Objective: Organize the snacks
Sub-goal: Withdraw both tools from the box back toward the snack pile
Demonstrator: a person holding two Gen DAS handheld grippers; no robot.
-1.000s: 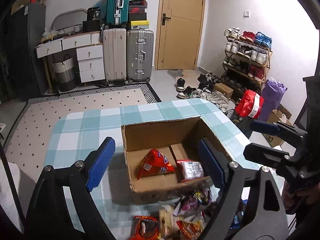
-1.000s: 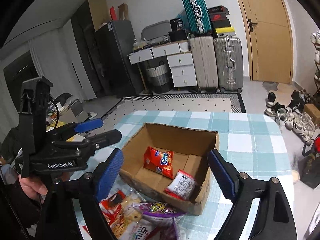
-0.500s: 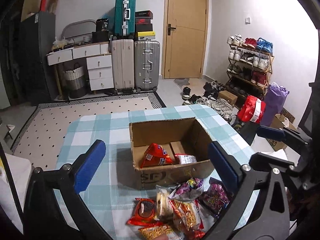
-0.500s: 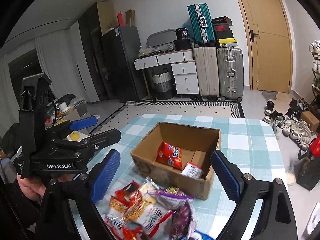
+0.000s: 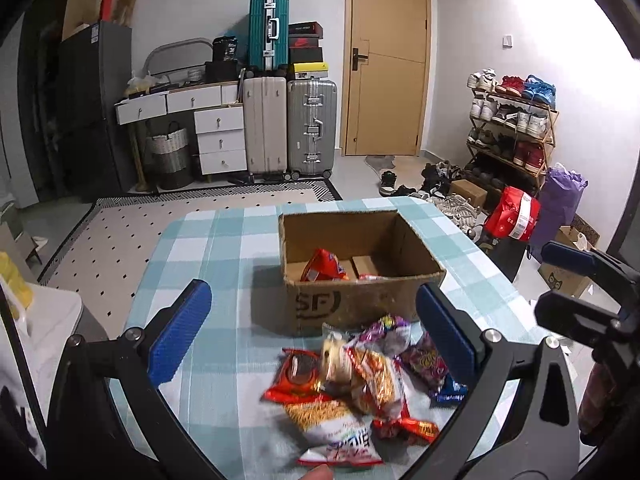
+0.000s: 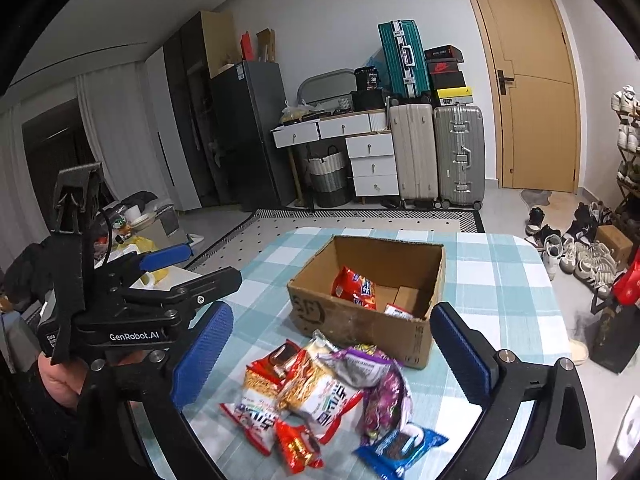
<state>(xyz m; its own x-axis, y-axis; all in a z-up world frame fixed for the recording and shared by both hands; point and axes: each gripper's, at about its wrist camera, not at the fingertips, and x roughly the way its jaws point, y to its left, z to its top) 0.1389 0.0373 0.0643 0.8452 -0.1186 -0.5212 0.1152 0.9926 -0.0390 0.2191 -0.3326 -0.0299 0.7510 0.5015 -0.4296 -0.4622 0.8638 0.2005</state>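
Two packets inside cardboard box (image 5: 360,276), half hidden by near wall. Snack pile (image 6: 320,396) before box, blurred. Left gripper (image 5: 316,344) released, empty; right gripper (image 6: 332,352) fingers opening, nothing between. Bare table (image 5: 208,248) left of box.

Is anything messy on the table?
Yes. A pile of snacks lies jumbled on the table in front of the box, packets overlapping. Only two or three packets are inside the box.

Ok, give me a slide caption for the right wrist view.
Snack packets piled on the checked table before a cardboard box holding two packets.
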